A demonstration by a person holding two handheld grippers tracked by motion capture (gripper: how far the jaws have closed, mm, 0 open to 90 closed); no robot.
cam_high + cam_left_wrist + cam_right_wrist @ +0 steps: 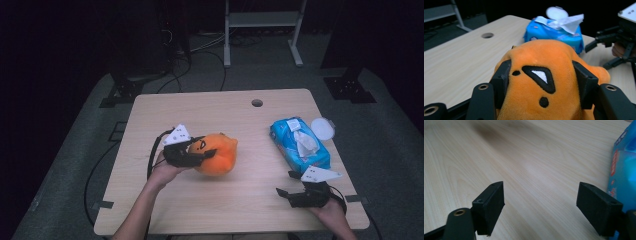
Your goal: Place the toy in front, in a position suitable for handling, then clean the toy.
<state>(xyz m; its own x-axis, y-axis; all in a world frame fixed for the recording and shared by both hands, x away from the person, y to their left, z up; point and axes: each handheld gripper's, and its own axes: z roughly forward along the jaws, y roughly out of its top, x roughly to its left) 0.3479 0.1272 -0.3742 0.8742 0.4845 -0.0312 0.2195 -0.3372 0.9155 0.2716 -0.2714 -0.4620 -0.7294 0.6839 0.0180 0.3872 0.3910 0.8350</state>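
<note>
An orange plush toy (220,155) with black stitched face marks sits near the middle of the wooden table (200,200). My left gripper (202,150) comes at it from the left and is shut on it. In the left gripper view both pads press into the plush toy (539,100), which bulges between them. My right gripper (286,183) rests low at the table's front right, its jaws wide apart. In the right gripper view bare wood lies between the pads (490,205).
A blue pack of wet wipes (300,145) lies at the right with its white round lid (322,128) flipped open and a wipe sticking out. It is close beside my right gripper (541,205). A cable hole (257,103) is at the table's far edge.
</note>
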